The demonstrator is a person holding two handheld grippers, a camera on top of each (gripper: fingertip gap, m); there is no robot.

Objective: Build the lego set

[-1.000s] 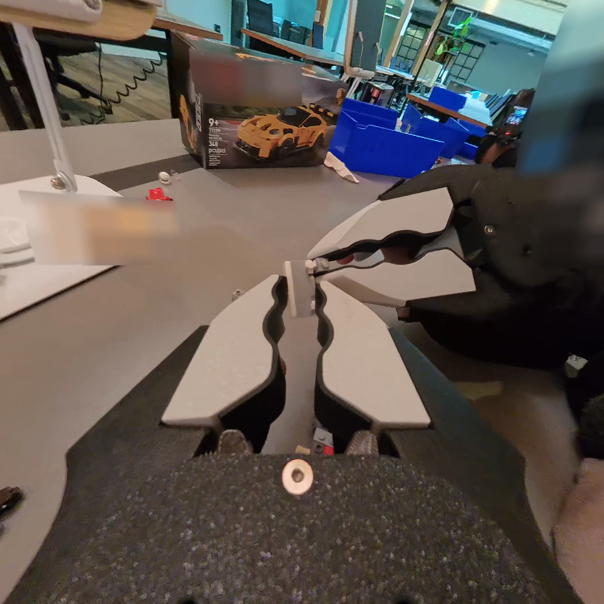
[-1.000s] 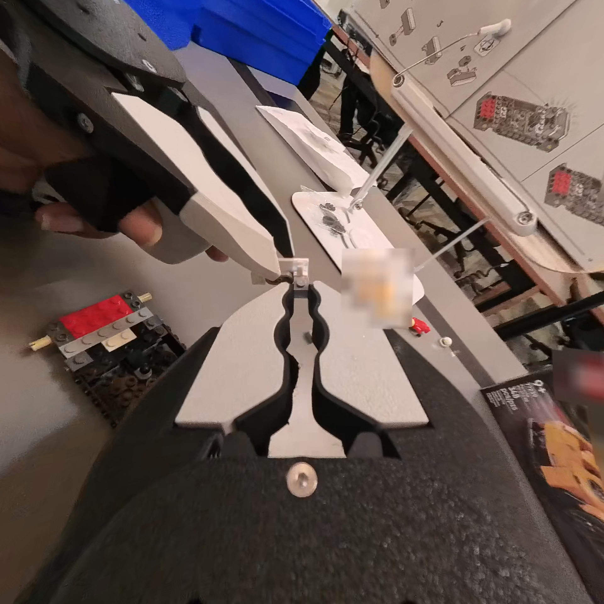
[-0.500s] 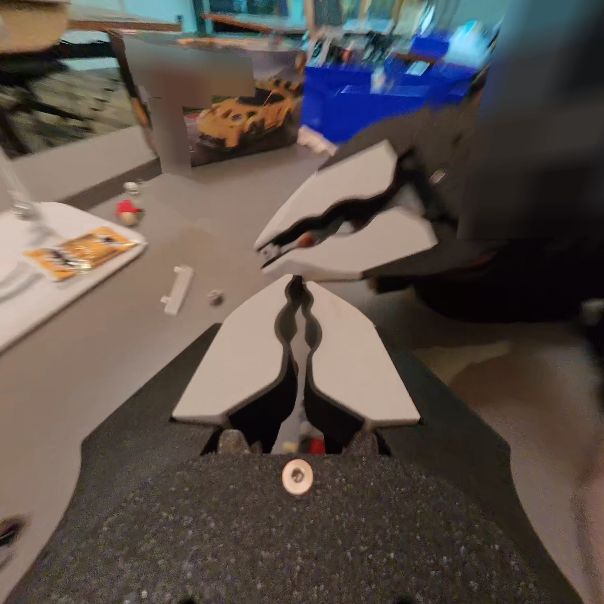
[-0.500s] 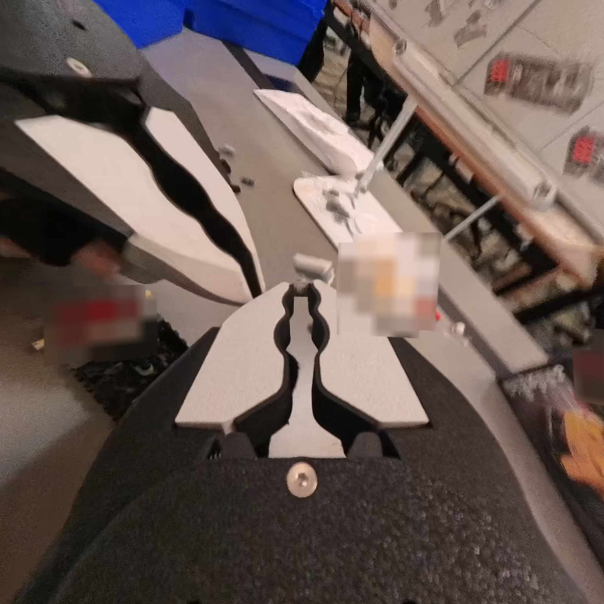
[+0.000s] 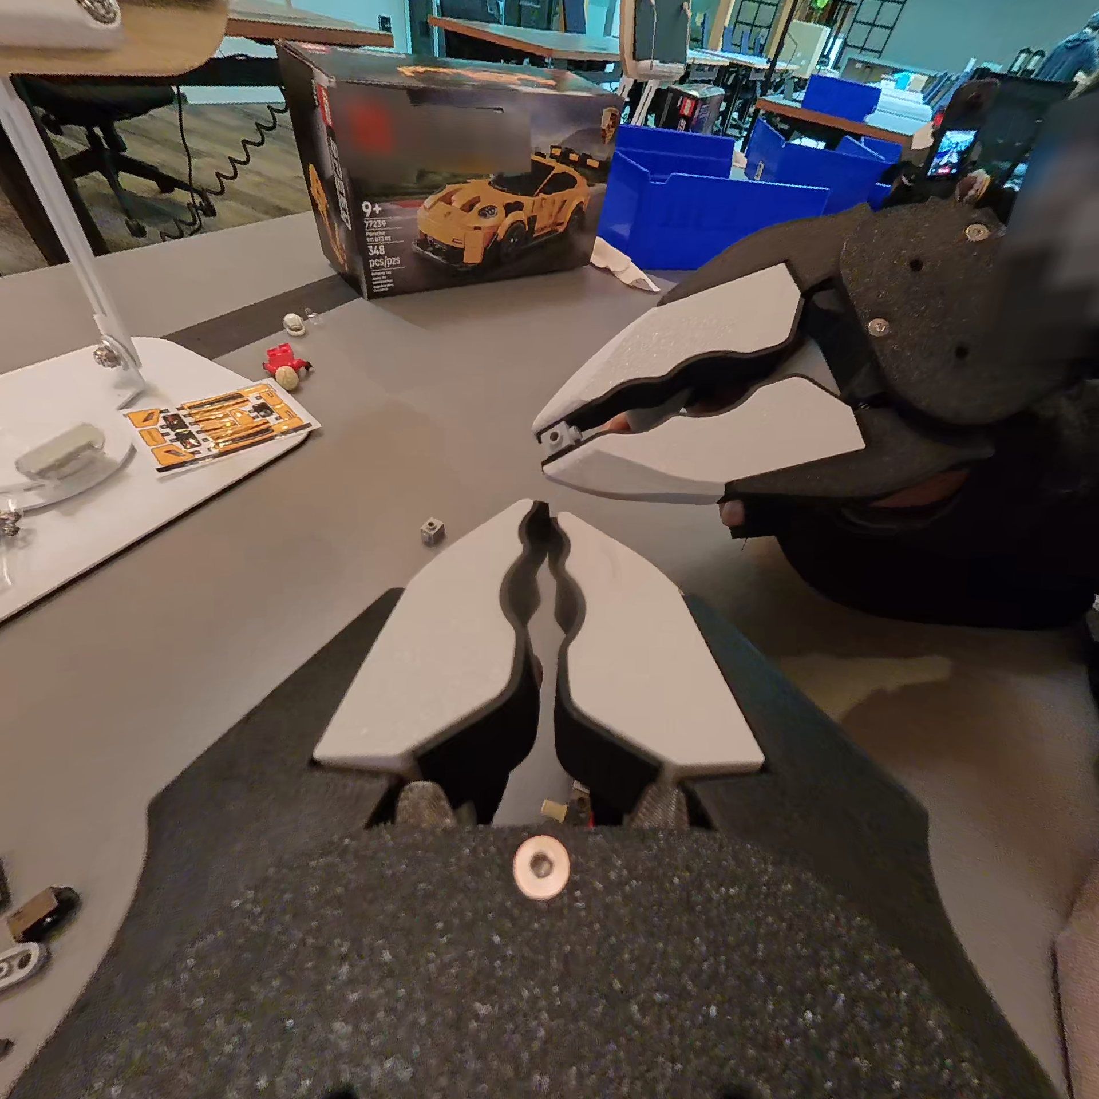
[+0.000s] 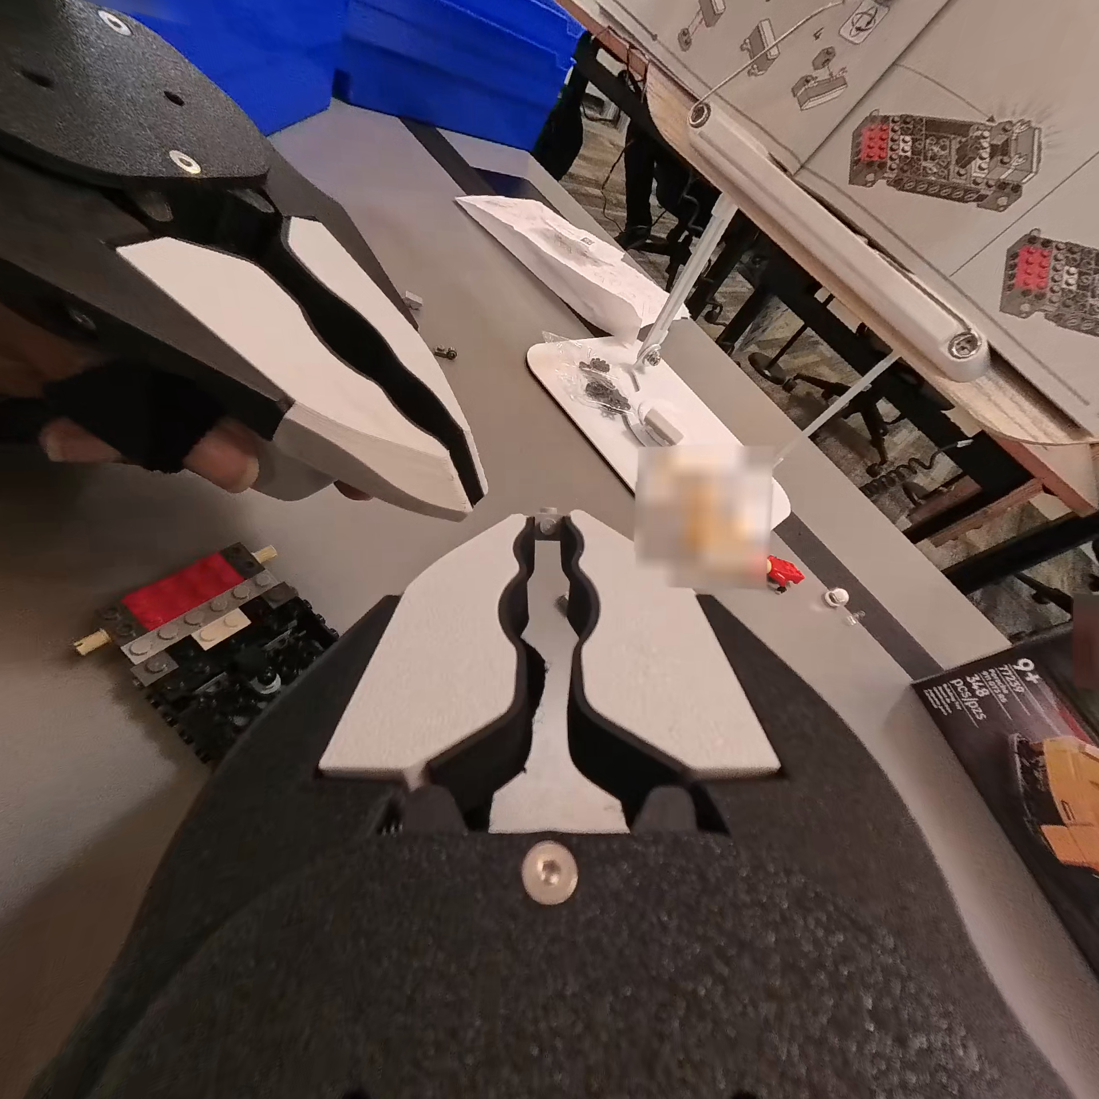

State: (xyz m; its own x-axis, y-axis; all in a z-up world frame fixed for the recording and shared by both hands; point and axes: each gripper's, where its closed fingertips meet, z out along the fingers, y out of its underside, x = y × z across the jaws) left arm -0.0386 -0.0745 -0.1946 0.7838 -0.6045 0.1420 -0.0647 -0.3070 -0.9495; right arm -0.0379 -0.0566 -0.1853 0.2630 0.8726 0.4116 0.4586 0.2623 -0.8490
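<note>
The right gripper (image 6: 548, 523) has its tips pinched on a small light-grey piece (image 6: 547, 528), which sits right at the very end of the fingers and pokes out a little beyond them. From the left wrist view the same gripper (image 5: 546, 447) comes in from the right, with the grey piece (image 5: 556, 437) clamped between its tips, above the grey table (image 5: 416, 428). The left gripper (image 5: 542, 510) is closed, its tips meeting with nothing between them. It sits just below and beside the right gripper's tips, close but apart. In the right wrist view the left gripper (image 6: 473, 505) comes in from the upper left, its tip just left of the held piece without touching it, and bare fingers (image 6: 220, 461) in a black fingerless glove show under it.

A loose small grey brick (image 5: 432, 530) lies on the table just left of the left gripper's tips. Below the left gripper, the partly built model (image 6: 208, 630) of black, grey and red plates rests on the table, well to the left of the right gripper. Farther out lie a sticker sheet (image 5: 217, 425) on a white stand base (image 5: 77, 535), a red minifigure part (image 5: 282, 361) beyond it, the set box (image 5: 452, 172) with the yellow car, and blue bins (image 5: 702, 202) behind. The instruction pages (image 6: 928, 137) hang on a holder at upper right
</note>
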